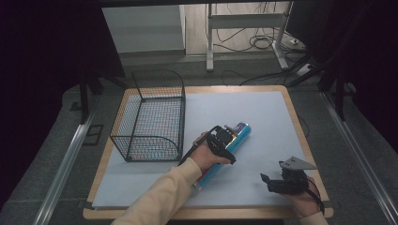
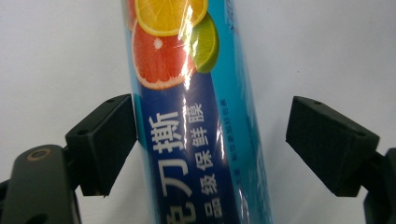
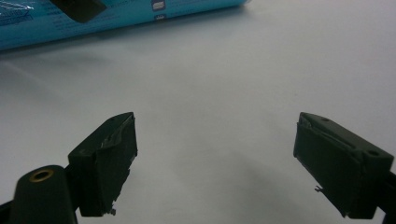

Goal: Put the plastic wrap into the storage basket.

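A long blue box of cling film (image 1: 225, 150) is lying flat near the middle of the desk (image 1: 263, 112), on its pale sheet, running diagonally from about 7 o'clock up toward 1 o'clock. In the left gripper view its printed face is showing cut citrus fruit and white characters on dark blue.

The left gripper (image 1: 220, 140) is sitting directly over the box, held by the left hand (image 1: 206, 157) reaching in from 6 o'clock. Its fingers (image 2: 105, 142) are standing wide apart, one on either side of the box: the one at 9 o'clock is touching or nearly touching the box's edge, while the one at 3 o'clock is standing clear of it. They are not clamping anything.

The right gripper (image 1: 274, 183) is hovering near the desk's 5 o'clock corner, well apart from the box. Its fingers (image 3: 105, 161) are also spread wide, holding nothing, over bare sheet, with the box lying beyond them toward 11 o'clock in its own view.

A black wire basket (image 1: 136, 122) is standing at the desk's 9 o'clock side, near the box but apart from it.
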A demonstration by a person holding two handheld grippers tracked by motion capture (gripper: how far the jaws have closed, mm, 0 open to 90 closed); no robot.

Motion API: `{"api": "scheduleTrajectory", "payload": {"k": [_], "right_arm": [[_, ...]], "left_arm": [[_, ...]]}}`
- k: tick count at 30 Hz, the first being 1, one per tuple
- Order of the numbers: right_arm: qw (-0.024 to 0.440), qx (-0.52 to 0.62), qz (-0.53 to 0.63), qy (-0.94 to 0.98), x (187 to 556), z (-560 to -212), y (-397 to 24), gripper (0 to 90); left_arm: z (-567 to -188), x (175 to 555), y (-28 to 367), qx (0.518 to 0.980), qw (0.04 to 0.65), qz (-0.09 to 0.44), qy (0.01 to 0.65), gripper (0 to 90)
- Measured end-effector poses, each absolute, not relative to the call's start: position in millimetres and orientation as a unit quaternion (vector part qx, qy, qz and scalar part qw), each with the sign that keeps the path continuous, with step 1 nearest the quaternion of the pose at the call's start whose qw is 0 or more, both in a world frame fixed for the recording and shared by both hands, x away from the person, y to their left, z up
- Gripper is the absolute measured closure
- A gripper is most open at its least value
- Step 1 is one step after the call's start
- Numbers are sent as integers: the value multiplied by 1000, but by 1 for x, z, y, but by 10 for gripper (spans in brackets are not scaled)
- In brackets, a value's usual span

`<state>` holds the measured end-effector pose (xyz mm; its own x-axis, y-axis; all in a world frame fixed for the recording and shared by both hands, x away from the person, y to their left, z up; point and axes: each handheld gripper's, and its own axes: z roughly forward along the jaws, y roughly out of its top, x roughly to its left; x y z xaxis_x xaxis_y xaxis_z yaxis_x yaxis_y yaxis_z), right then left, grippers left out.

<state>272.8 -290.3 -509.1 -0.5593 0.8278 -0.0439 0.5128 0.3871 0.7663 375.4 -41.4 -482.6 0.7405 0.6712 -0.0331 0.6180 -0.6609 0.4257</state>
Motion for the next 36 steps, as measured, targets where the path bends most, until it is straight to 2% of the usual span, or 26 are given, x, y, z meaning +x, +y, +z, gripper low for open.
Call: {"api": "scheduleTrajectory", "payload": {"k": [8,11,14,23,27,36], "right_arm": [[217,415,365,805,272,-509,-290,138],[217,415,365,805,272,-509,-290,138],[219,414,366,804,272,-508,-290,139],[222,413,369,802,272,-506,-291,140],[223,412,370,802,272,-506,-291,141],[225,413,370,801,272,-506,-291,141]], "left_arm": [[-494,384,-46,910,184,55,367,191],[-499,388,-47,910,175,47,374,221],[-499,389,-47,908,171,45,379,291],[-497,397,-42,905,167,8,391,305],[-491,397,-40,911,156,14,381,309],[-462,393,-36,916,177,16,360,314]]}}
